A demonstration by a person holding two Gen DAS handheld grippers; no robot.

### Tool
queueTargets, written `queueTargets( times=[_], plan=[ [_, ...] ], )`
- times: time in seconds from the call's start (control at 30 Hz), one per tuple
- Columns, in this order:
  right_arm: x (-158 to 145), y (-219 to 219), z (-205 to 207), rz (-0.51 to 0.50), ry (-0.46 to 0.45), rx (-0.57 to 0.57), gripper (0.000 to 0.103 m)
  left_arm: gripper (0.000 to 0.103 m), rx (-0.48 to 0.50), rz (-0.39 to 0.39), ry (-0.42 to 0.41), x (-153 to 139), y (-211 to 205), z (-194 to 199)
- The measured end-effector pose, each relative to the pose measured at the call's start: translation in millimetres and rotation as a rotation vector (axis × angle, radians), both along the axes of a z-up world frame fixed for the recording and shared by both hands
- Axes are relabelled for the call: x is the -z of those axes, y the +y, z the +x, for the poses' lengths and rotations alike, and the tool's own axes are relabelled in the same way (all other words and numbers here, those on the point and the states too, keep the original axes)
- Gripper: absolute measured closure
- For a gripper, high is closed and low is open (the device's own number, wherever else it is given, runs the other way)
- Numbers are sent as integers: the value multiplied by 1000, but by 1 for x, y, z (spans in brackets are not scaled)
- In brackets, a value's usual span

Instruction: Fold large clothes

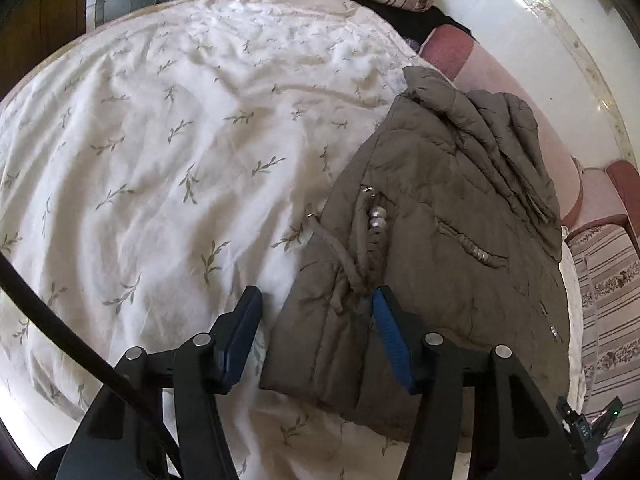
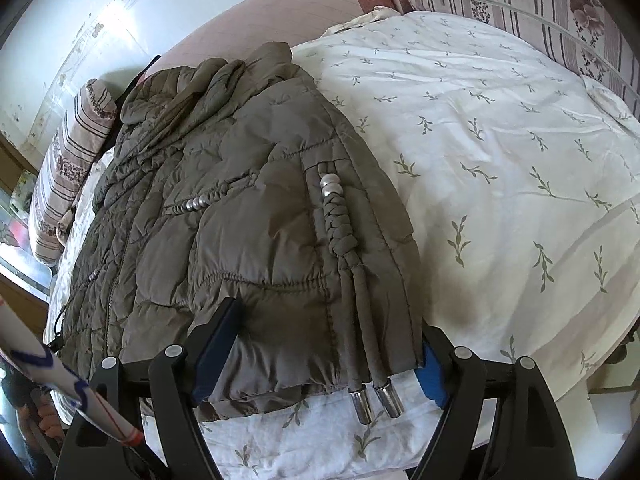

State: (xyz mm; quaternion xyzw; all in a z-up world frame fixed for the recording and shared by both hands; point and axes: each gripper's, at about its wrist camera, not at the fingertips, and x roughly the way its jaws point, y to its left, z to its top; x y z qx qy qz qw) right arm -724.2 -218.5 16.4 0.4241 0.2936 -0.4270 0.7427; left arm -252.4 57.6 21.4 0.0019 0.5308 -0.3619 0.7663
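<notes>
Both tongs, left and right, are gaping wide and gripping nothing, straddling the hem of the jacket lying on the bed; puffy, soft, likely slippery, best pinched at hem corners.

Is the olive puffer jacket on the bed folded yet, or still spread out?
Folded: the jacket lies as a compact bundle on the floral sheet, layers doubled at its near edge, hood bunched at the far end.
</notes>
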Motion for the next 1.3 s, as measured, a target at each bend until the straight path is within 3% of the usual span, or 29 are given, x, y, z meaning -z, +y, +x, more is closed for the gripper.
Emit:
queueTargets(
  times=[0.17, 0.2, 0.27, 0.33, 0.43, 0.53, 0.7, 0.8, 0.87, 0.93, 1.0, 1.13, 1.23, 1.3],
  plan=[
    [0, -2, -5, 19, -55, 24, 19, 47, 54, -24, -39, 0, -9, -37],
    [0, -2, -6, 24, -67, 26, 19, 47, 89, -52, -16, 1, -13, -49],
    [-1, -3, -9, 37, -132, 19, 19, 47, 130, -64, -15, 3, -17, -68],
    [1, -2, -10, 63, -206, 0, 20, 47, 158, -52, -71, 3, -23, -83],
    [7, -4, -19, 97, -248, 30, 31, 47, 112, -74, -77, 1, -20, -73],
    [8, -6, -30, 98, -262, 77, 33, 47, 60, -83, -64, 5, -14, -60],
    [6, -5, -28, 84, -252, 101, 33, 47, 82, -71, -101, 6, -18, -61],
    [9, -8, -26, 109, -299, 77, 32, 47, 96, -74, -108, 6, -16, -62],
    [11, -4, -16, 143, -388, 2, 33, 48, 108, -74, -122, 5, -18, -66],
    [14, 1, -2, 177, -432, -71, 40, 48, 121, -75, -134, 2, -22, -70],
    [13, 4, 4, 140, -366, -50, 48, 48, 121, -65, -156, 2, -24, -72],
    [20, -4, -10, 159, -383, 37, 61, 50, 109, -32, -167, 7, -26, -70],
    [15, 3, -2, 102, -330, 24, 73, 51, 109, -18, -187, 8, -27, -71],
    [9, 7, 6, 53, -291, -8, 74, 52, 111, 5, -219, 8, -29, -75]
  ],
)
